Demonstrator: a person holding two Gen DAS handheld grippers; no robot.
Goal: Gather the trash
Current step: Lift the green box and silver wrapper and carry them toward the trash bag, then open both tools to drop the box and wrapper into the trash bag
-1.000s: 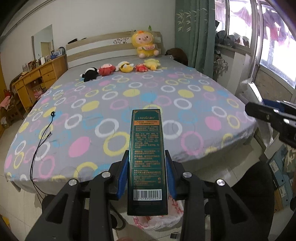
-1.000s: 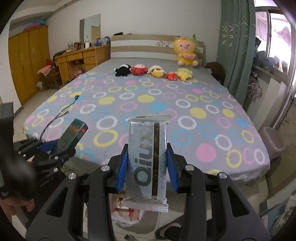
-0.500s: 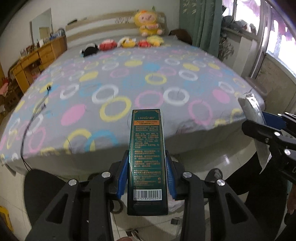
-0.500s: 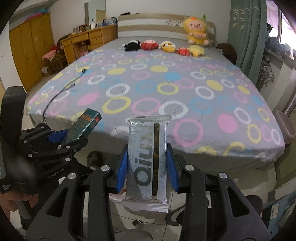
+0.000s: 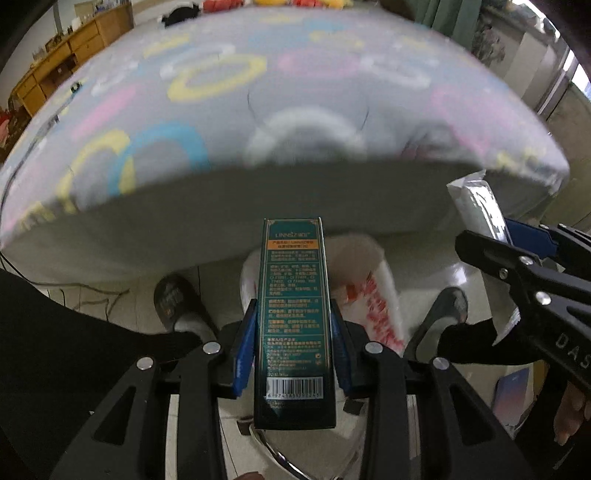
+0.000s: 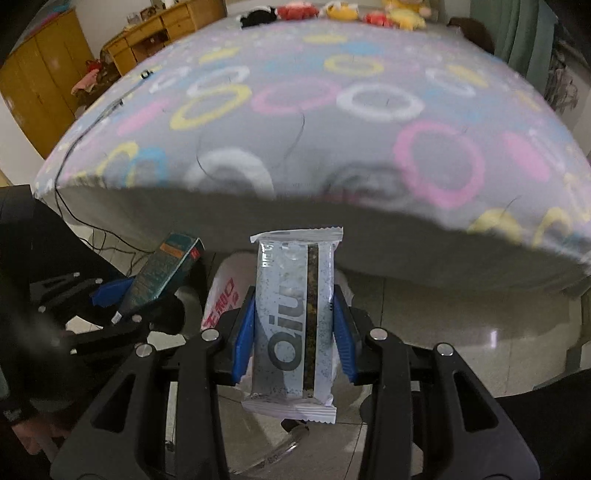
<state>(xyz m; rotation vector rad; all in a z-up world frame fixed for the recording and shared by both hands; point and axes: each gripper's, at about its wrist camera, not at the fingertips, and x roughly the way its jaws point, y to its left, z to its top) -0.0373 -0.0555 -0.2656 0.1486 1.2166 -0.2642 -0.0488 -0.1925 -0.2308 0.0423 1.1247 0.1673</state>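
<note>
My left gripper (image 5: 293, 347) is shut on a dark green carton (image 5: 294, 314) with a barcode at its near end. My right gripper (image 6: 294, 336) is shut on a pale grey snack wrapper (image 6: 295, 314). Both hang above a white plastic bag with red print (image 5: 373, 295) that stands open on the floor at the foot of the bed; the bag also shows in the right wrist view (image 6: 225, 295). The right gripper with its wrapper (image 5: 480, 214) shows at the right of the left wrist view. The left gripper with the carton (image 6: 166, 273) shows at the left of the right wrist view.
The bed with a ring-patterned grey cover (image 5: 295, 110) fills the upper half of both views. Dark slippers (image 5: 177, 302) flank the bag on the tiled floor. A black cable (image 6: 74, 206) hangs off the bed's left side. Wooden drawers (image 6: 155, 29) and a wardrobe stand far left.
Both grippers have tilted down and moved toward the floor at the bed's foot. The white bag now lies right under both held items. Both grips are unchanged.
</note>
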